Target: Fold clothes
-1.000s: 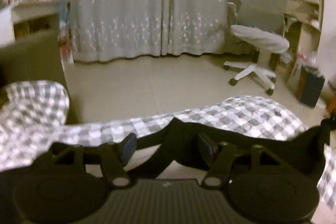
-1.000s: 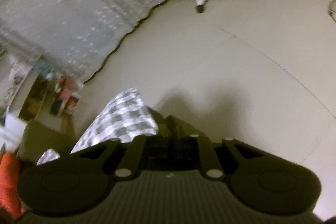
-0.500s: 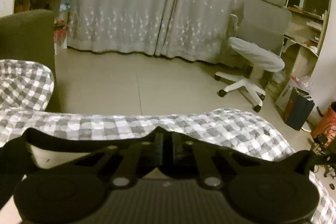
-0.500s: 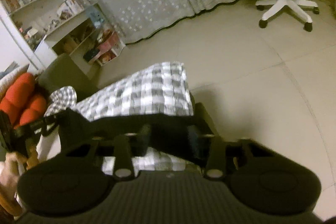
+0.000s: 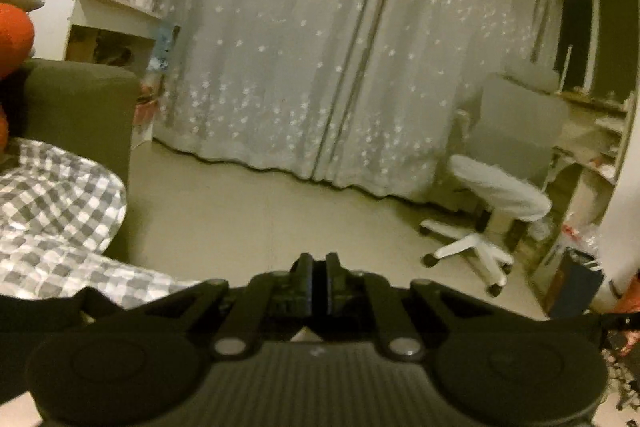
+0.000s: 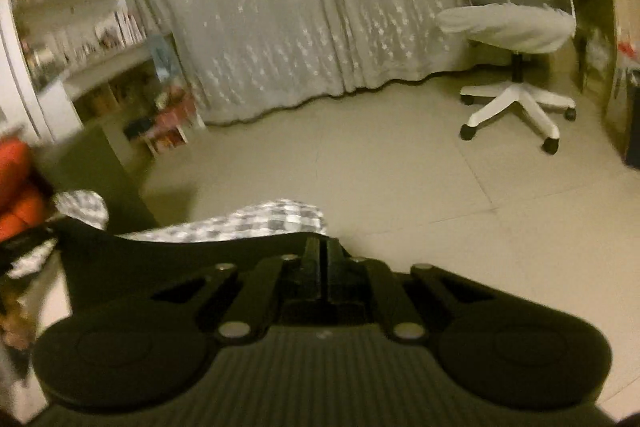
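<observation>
Garment [image 6: 180, 247] beside right hand-held gripper [image 6: 323, 251]

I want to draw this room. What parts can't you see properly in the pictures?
- Checked cloth: left wrist view, cut off by the left edge, lower part behind the left gripper.
- Bookshelf: right wrist view, blurred.
- Black garment: right wrist view, mostly behind the right gripper; whether the fingers pinch it is unclear.
</observation>
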Demonstrator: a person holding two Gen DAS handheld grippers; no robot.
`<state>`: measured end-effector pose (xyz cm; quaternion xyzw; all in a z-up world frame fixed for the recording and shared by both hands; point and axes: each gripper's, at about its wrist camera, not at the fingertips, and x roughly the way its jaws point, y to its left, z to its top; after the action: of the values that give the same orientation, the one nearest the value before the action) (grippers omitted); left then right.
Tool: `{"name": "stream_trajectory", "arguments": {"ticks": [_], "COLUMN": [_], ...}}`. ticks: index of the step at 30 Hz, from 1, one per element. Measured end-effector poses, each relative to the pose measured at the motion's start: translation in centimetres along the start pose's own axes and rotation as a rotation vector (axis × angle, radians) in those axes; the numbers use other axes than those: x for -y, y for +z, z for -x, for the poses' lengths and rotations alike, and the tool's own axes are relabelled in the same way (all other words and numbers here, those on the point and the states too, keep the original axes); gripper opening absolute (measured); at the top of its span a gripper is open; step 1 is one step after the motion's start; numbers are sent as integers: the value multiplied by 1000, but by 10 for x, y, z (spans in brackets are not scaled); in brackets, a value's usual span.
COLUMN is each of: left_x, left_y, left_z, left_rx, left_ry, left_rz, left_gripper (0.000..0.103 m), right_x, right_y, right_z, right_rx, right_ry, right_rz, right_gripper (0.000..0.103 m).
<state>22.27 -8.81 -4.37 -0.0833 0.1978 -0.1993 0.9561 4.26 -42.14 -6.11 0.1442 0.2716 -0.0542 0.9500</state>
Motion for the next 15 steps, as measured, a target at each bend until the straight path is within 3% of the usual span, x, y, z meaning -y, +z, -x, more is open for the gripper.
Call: {"name": "stream_trajectory", "arguments": {"ticks": [5, 9, 10, 11, 12, 13, 14, 15], "left_x": [8, 10, 10, 10, 11, 11, 12, 14], "left_y": [-9, -6, -5, -5, -4, -4, -3, -3], "left_z": [-14, -15, -13, -10, -8, -5, -2, 0], "left_rx": [-64, -69, -60, -54, -48, -42, -41, -46], "left_ry": [77, 112, 118, 118, 119, 120, 117, 106], "left_rz": [-52, -77, -85, -91, -97, -103, -107, -106], "left_gripper": [7, 10, 20, 37, 43, 45, 45, 45], "right_x": [6, 22, 25, 28, 31, 34, 37, 40], "right_y": [-5, -12, -13, -14, -15, -16, -17, -18], "right_z": [-53, -64, -61, -57, -53, -48, -43, -38], "right_rx": [-77, -109, -113, -116, -119, -121, -121, -119], "right_ry": [-84, -98, -80, -58, -36, -19, -10, 2], "right_rz": [10, -64, -93, -118, -143, -168, -195, -223], "right_gripper": [5, 12, 12, 14, 19, 24, 37, 40]}}
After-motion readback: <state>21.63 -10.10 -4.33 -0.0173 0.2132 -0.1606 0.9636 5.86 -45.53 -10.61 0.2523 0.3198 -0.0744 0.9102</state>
